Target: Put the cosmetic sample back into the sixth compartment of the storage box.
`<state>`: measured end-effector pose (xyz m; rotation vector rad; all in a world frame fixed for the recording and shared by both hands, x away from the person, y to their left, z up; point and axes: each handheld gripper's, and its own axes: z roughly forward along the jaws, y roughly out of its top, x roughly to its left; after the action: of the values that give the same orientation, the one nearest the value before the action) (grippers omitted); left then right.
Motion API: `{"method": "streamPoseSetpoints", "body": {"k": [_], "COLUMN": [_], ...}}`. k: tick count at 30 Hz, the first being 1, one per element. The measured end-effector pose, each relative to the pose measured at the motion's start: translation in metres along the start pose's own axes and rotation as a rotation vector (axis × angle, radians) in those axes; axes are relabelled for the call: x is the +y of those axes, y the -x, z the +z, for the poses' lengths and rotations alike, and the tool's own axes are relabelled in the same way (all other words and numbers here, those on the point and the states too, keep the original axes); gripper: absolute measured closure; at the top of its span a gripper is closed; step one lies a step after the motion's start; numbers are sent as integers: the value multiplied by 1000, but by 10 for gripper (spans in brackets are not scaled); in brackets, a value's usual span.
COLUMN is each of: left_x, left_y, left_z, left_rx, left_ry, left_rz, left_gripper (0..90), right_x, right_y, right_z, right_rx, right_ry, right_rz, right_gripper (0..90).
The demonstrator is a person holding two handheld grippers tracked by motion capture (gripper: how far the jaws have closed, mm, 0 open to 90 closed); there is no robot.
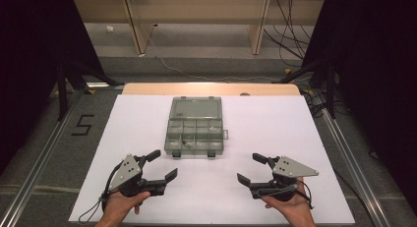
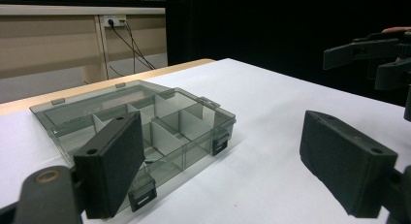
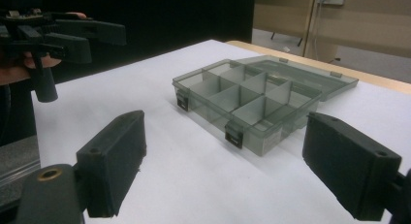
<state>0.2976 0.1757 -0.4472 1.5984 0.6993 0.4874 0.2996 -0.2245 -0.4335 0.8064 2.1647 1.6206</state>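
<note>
A clear grey plastic organiser box [image 1: 195, 136] lies in the middle of the white table cover, its lid [image 1: 195, 109] folded open and flat behind it. White dividers split it into several compartments. One front-left compartment holds something small, too tiny to make out. My left gripper [image 1: 163, 164] is open at the front left, a short way from the box. My right gripper [image 1: 250, 168] is open at the front right. In the left gripper view the box [image 2: 155, 122] sits ahead between open pads [image 2: 116, 166]. In the right gripper view the box [image 3: 242, 98] lies ahead, and the left gripper [image 3: 63, 35] shows farther off.
The white cover [image 1: 147, 133] spans a wooden table whose far edge [image 1: 211, 88] shows behind it. Metal rails [image 1: 44, 153] run along both sides. A "5" [image 1: 82, 125] is marked on the floor at left. Dark stands [image 1: 64, 84] flank the back corners.
</note>
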Motion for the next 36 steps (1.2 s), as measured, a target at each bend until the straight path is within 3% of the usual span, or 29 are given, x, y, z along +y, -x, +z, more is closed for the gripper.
{"method": "streamPoseSetpoints", "body": {"k": [5, 7, 12, 20, 22, 32, 36], "left_x": [0, 0, 0, 0, 0, 0, 0], "left_y": [0, 0, 0, 0, 0, 0, 0], "left_z": [0, 0, 0, 0, 1, 1, 1], "left_rx": [0, -1, -3, -3, -3, -2, -2], "left_ry": [1, 1, 0, 0, 2, 0, 0], "left_rz": [1, 0, -2, 2, 2, 2, 3], "left_gripper": [159, 159, 158, 158, 159, 158, 159], "right_x": [-4, -5, -5, -5, -4, -4, -4], "right_y": [-2, -1, -3, -2, -2, -2, -1], "right_z": [-1, -2, -4, -2, -3, -3, -2], "right_rx": [-26, -44, -33, -43, -34, -28, -35], "right_ry": [-9, 10, 7, 24, -1, -7, 15], "right_rz": [-3, -33, -9, -23, -20, -19, -35], "right_gripper": [168, 166, 166, 166, 166, 167, 166]}}
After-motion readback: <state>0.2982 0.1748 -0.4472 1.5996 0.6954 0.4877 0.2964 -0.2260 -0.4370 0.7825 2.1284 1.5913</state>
